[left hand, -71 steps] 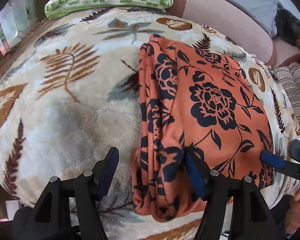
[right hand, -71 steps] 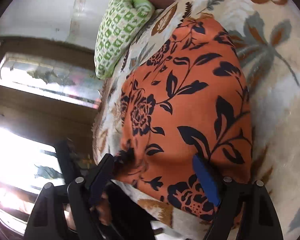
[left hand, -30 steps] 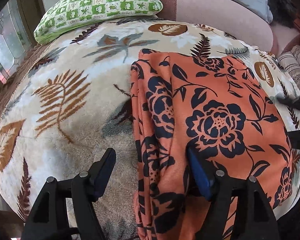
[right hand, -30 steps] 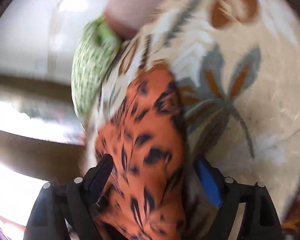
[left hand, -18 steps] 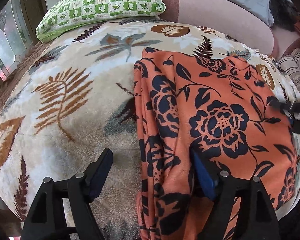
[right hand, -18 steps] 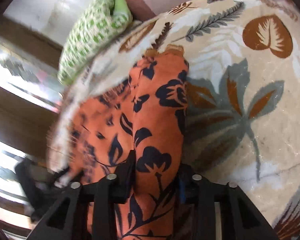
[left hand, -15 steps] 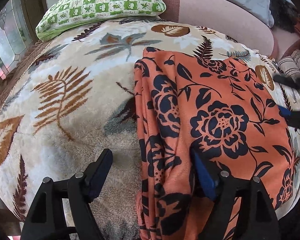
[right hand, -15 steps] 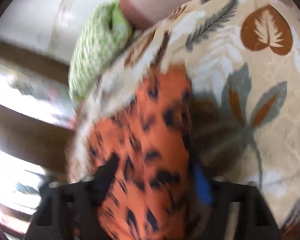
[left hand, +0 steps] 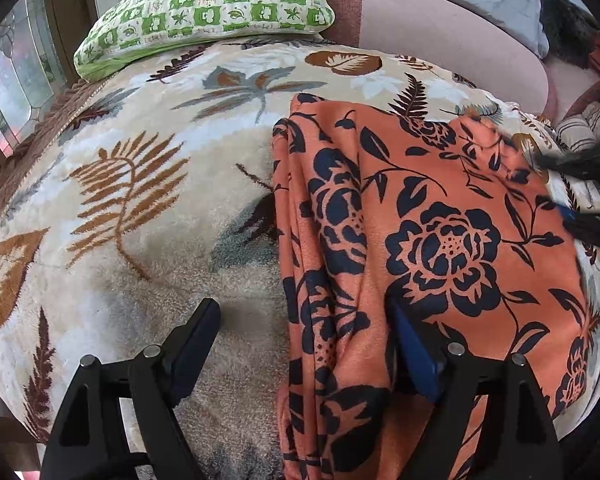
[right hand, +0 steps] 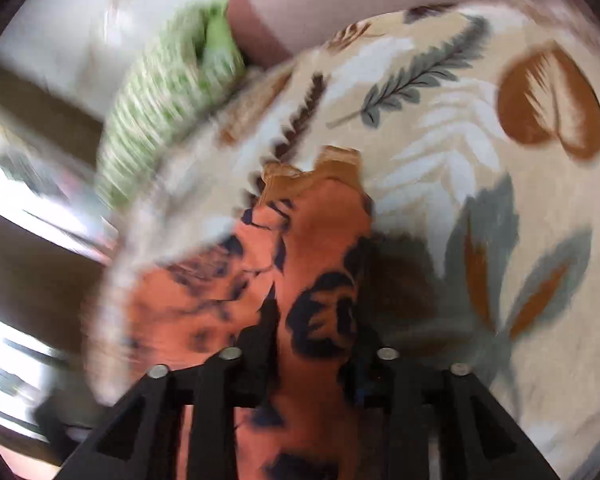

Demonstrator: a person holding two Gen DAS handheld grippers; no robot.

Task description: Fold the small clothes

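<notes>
Left wrist: cloth [left hand: 440, 216] flat on blanket [left hand: 140, 208]; left gripper [left hand: 304, 344] spread wide, straddling the bunched edge, gripping nothing.

Right wrist, blurred: right gripper [right hand: 314, 354] pinched on cloth. Risk: lifting one-sided, dragging layers askew.

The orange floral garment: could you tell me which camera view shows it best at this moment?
The left wrist view: the orange floral garment lies sharp and nearly whole on the leaf-patterned blanket, folded edges legible. The right wrist view is motion-blurred and shows only a bunched strip of it, pinched in the right gripper.
</notes>
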